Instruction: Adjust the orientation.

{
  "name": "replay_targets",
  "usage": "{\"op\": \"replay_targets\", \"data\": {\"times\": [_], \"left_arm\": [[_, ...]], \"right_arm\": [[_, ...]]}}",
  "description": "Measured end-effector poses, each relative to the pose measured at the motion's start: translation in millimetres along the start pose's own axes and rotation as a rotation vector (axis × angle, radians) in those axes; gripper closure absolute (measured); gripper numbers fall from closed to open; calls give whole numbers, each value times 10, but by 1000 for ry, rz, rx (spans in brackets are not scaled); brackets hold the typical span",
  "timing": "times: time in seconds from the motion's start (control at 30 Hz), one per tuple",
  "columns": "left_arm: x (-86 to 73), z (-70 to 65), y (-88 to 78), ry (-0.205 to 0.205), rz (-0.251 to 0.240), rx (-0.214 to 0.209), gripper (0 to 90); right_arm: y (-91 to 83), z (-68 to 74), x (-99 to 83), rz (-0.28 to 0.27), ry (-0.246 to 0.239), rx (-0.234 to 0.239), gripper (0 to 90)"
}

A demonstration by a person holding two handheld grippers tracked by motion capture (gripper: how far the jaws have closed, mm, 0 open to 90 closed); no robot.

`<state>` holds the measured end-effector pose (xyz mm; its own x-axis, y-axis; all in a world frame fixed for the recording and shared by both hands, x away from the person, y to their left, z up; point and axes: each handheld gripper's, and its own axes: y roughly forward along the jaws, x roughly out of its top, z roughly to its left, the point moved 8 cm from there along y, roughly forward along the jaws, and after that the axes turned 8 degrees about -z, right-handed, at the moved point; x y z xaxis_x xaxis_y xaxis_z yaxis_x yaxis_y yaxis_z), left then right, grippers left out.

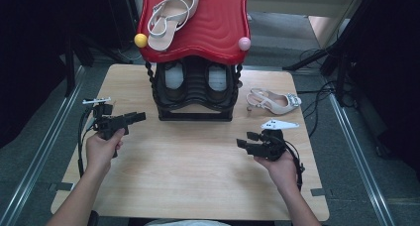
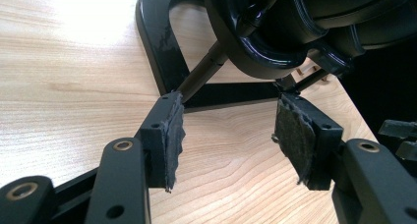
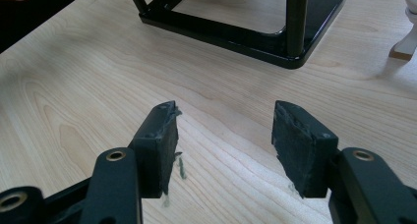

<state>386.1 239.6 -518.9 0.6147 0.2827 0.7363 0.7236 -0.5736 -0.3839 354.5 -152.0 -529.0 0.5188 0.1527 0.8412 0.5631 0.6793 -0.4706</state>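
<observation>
A shoe rack (image 1: 195, 94) with a red top shelf (image 1: 213, 23) and black lower shelves stands at the back middle of the wooden table (image 1: 198, 161). One pale strappy sandal (image 1: 171, 15) lies on the red shelf. Its mate (image 1: 275, 101) lies on the table right of the rack. My left gripper (image 1: 140, 116) is open and empty, pointing at the rack's left foot; in the left gripper view (image 2: 230, 108) its jaws frame the black base (image 2: 157, 42). My right gripper (image 1: 242, 140) is open and empty over bare wood (image 3: 224, 117), with the rack base (image 3: 236, 35) ahead of it.
A pair of dark shoes with white insoles (image 1: 193, 80) sits on the rack's lower shelf. A yellow knob (image 1: 140, 39) and a pink knob (image 1: 244, 43) mark the red shelf's front corners. The sandal's heel (image 3: 405, 42) shows at the right gripper view's edge. Cables lie on the floor (image 1: 322, 94).
</observation>
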Motion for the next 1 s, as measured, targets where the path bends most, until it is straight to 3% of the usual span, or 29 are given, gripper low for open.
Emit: {"op": "replay_targets", "data": {"times": [0.3,0.47,0.63,1.0], "left_arm": [[33,27,-35,-5,-20,-4,456],[12,35,-26,1,-1,-2,454],[22,-1,-25,3,-7,-16,454],[-5,-4,-6,4,13,-24,453]], "right_arm": [[-6,-85,26,-5,29,-14,516],[-34,-278,120,-31,35,-63,683],[-55,-516,210,-26,88,-110,893],[89,-979,677,-52,111,-207,900]]}}
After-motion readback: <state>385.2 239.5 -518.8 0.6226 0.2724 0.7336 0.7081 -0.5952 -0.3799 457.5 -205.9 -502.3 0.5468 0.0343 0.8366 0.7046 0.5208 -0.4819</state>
